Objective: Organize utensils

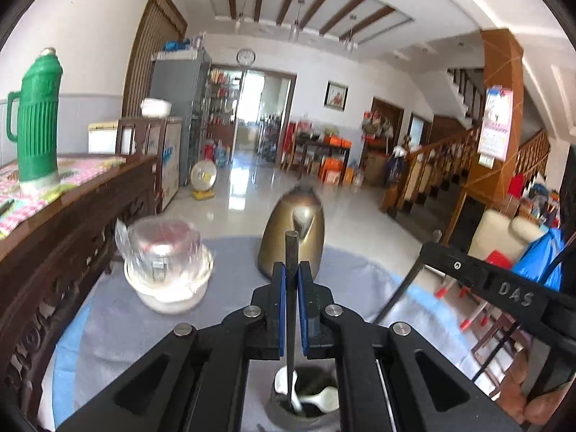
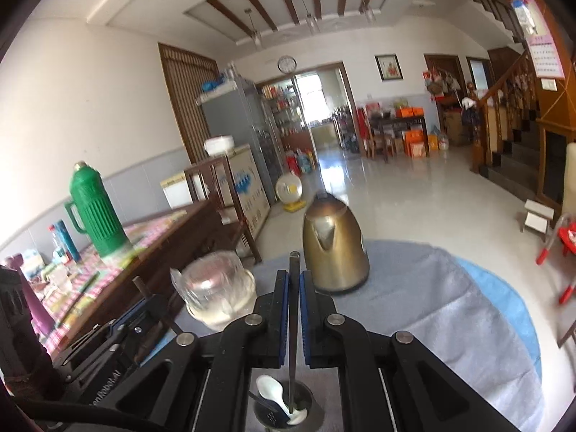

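From the left wrist, my left tool is clamped on a dark chopstick above the holder on the near bench, and from the right wrist, my right tool likewise pinches a dark chopstick over that same holder.

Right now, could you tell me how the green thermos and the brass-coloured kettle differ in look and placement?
The green thermos is tall, slim and ribbed plastic; the kettle is squat, smooth and shiny metal. The thermos stands on the wooden sideboard's patterned cloth, while the kettle sits on the round table's grey cloth. The thermos has a side loop handle; the kettle shows a front spout. Both stand upright.
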Action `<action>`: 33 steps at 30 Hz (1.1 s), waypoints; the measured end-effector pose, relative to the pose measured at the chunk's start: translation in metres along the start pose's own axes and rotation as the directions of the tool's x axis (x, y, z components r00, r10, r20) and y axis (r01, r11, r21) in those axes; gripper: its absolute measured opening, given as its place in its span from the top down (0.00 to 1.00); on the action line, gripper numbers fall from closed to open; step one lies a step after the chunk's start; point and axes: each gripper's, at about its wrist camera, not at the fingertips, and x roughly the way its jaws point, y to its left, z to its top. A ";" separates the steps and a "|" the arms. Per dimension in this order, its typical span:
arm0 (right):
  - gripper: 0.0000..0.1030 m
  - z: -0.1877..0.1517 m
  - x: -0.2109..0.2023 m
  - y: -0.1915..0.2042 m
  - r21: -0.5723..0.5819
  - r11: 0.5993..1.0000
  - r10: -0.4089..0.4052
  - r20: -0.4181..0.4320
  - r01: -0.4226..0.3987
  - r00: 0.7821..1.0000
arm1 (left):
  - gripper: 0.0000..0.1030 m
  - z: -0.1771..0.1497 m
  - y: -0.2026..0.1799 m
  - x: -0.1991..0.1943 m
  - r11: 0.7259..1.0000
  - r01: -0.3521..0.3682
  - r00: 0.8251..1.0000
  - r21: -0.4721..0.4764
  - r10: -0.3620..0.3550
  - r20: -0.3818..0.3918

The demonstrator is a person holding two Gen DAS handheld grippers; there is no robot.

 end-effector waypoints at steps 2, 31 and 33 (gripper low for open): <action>0.93 -0.010 0.008 -0.004 0.013 1.000 0.019 -0.049 -0.019 0.999 | 0.93 -0.008 0.001 0.003 1.000 0.001 0.999 0.007 0.000 -0.037; 0.84 -0.137 -0.144 -0.129 0.295 0.956 0.042 -0.139 0.001 0.989 | 0.37 -0.125 -0.025 -0.123 0.999 -0.027 0.967 0.024 0.033 -0.253; 0.78 -0.144 -0.152 -0.130 0.307 0.952 0.045 -0.144 0.002 0.989 | 0.34 -0.132 -0.033 -0.132 0.998 -0.036 0.966 0.049 0.047 -0.255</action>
